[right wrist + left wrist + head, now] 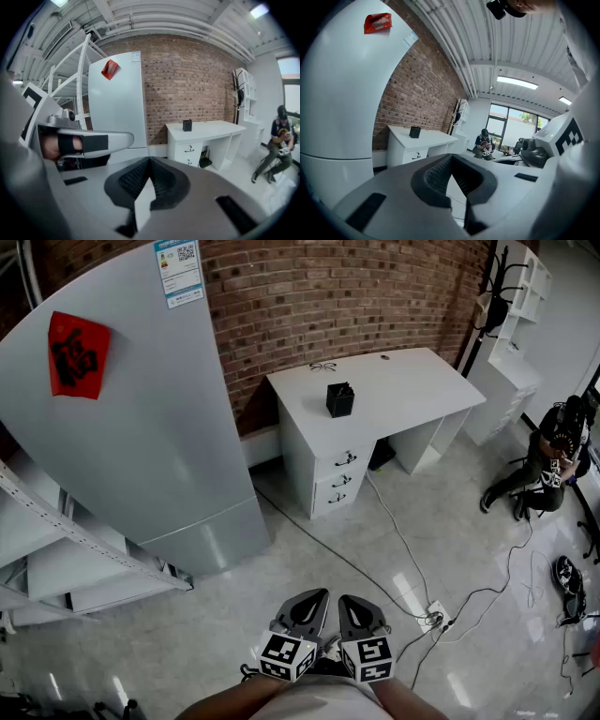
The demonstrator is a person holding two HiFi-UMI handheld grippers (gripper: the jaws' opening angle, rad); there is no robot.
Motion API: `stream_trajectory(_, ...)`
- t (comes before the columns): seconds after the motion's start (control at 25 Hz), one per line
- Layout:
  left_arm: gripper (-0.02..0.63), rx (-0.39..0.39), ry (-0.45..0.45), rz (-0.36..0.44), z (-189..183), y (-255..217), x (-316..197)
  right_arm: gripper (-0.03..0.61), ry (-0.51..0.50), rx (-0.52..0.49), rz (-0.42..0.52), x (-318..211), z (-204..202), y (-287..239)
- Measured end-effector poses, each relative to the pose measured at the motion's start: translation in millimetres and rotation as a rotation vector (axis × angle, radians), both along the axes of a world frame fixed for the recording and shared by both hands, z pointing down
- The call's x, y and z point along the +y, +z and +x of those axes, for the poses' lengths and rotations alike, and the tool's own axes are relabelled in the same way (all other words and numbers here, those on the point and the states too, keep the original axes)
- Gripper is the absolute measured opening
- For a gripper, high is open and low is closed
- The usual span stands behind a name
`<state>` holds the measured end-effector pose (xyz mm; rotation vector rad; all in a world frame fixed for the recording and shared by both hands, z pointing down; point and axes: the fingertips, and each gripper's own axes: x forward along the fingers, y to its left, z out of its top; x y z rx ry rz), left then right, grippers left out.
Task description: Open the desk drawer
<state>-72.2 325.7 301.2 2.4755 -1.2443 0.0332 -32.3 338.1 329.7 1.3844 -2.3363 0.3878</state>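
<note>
The grey plastic left gripper (312, 601) and right gripper (351, 606) hang side by side over the glossy pale floor (234, 587), fingers pressed together on nothing. Well ahead and slightly right, so nearer the right gripper, the white flat-topped counter (412, 385) shows its smooth closed drawers (345, 470), their dark curved handles (346, 459) lying horizontal.

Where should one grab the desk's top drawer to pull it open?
By the small dark handle at the middle of the top drawer. Come straight at its front face, level with the handle: that face is flat, and the handle looks like the only part a gripper could pinch and pull outward.
</note>
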Motion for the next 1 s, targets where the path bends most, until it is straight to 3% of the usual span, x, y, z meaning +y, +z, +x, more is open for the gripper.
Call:
stream_trajectory(0.44,0.005,0.012,0.019,-0.011,1.9,2.5,9.0,0.015,0.013,0.005,-0.002,10.7,-0.2,0.7)
stream_trajectory(1.0,0.005,0.068,0.059,-0.077,-36.5,25.7,20.2,0.015,0.039,0.048,-0.050,35.2,-40.8,16.6)
